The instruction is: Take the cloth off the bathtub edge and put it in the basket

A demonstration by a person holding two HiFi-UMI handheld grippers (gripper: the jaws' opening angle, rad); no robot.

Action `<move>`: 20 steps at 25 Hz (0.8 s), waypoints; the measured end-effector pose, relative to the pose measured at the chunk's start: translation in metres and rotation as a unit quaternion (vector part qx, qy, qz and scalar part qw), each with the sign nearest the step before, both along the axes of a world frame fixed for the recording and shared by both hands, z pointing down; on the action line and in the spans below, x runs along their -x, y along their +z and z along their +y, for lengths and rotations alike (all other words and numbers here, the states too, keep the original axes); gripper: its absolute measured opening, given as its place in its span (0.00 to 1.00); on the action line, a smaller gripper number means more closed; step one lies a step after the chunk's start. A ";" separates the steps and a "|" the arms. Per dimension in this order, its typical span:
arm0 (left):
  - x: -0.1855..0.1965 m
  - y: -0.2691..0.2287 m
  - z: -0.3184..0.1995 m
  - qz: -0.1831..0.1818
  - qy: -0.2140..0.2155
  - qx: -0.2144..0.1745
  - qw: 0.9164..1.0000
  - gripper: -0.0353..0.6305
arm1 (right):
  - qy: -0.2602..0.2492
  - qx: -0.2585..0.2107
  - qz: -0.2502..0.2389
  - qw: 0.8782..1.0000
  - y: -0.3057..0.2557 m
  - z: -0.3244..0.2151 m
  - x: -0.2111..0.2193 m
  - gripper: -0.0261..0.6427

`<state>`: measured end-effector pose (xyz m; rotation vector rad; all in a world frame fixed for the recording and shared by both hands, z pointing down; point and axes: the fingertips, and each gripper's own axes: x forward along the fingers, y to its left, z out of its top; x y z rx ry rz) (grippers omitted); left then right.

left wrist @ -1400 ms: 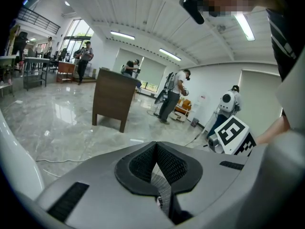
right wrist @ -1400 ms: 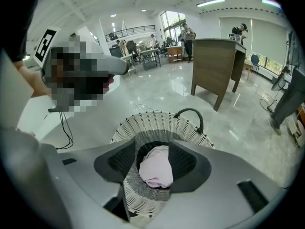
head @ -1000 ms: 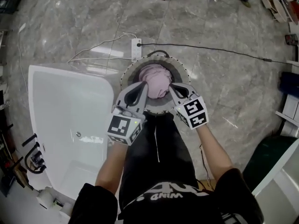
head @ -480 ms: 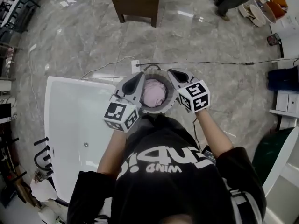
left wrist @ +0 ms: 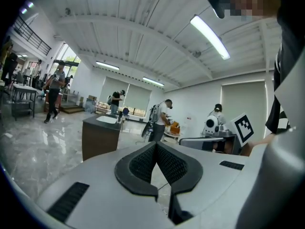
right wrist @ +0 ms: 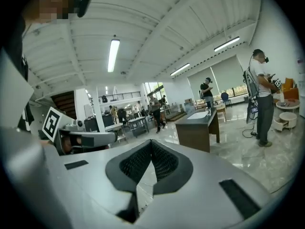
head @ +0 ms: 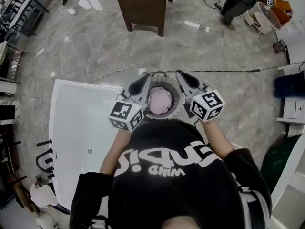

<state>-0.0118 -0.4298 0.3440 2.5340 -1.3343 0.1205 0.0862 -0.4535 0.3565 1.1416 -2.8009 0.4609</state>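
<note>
**Bright, even light**

Long ceiling lamps (left wrist: 209, 36) light the hall well. The polished floor (head: 86, 46) shows white glare patches. Both gripper views bend strongly toward dark round edges. Shadows are soft.

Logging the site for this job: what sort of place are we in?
Likely an open test hall or showroom, not a home: a bathtub on wide marble floor, a wooden counter, other people nearby.

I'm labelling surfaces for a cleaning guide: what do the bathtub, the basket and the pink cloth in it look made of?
Bathtub: glossy white acrylic or enamel, judging by its smooth sheen; I can't tell which.
Basket: grey with a ribbed rim, probably woven fabric or rope.
Cloth: soft pink textile, matte and bunched in folds.
</note>
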 end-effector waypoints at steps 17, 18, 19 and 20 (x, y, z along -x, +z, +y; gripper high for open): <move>0.016 0.020 0.009 -0.002 -0.007 -0.029 1.000 0.07 | 0.033 -0.055 -0.021 0.998 0.006 0.020 -0.010 0.06; 0.016 0.019 0.010 -0.002 -0.007 -0.029 1.000 0.07 | 0.033 -0.055 -0.023 0.998 0.005 0.021 -0.010 0.06; 0.016 0.018 0.010 -0.002 -0.007 -0.029 1.000 0.07 | 0.032 -0.055 -0.024 0.998 0.004 0.022 -0.010 0.06; 0.015 0.017 0.011 -0.002 -0.007 -0.029 1.000 0.07 | 0.031 -0.056 -0.024 0.998 0.003 0.023 -0.010 0.06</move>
